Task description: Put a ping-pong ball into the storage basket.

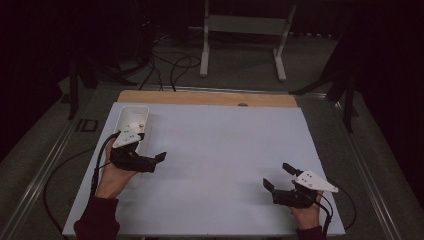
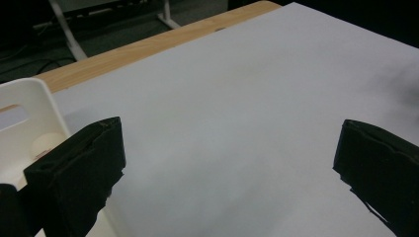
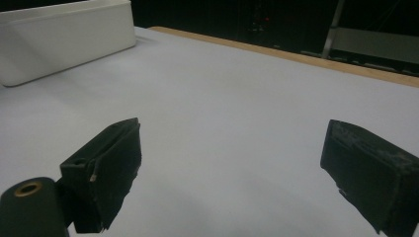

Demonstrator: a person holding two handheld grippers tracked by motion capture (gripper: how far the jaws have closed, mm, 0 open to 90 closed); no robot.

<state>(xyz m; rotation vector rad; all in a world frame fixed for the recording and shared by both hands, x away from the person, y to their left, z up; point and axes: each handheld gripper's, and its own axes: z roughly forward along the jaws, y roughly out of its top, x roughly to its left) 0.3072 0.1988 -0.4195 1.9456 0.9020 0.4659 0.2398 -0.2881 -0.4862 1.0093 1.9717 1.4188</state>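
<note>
High view: the left gripper (image 1: pixel 150 159) sits just beside a white bin (image 1: pixel 131 116) at the table's (image 1: pixel 225 150) left edge, its grey plate covering part of the bin's near end. Jaws spread wide, nothing between them. The right gripper (image 1: pixel 278 176) rests near the table's right front corner, well apart from the bin, jaws likewise wide and empty. Left gripper view: the bin (image 2: pixel 29 123) is cut off at the frame's left; a pale round object (image 2: pixel 47 143) lies inside, half hidden behind a jaw, too unclear to name. Right gripper view: the bin's (image 3: pixel 64 39) long wall only; contents hidden.
</note>
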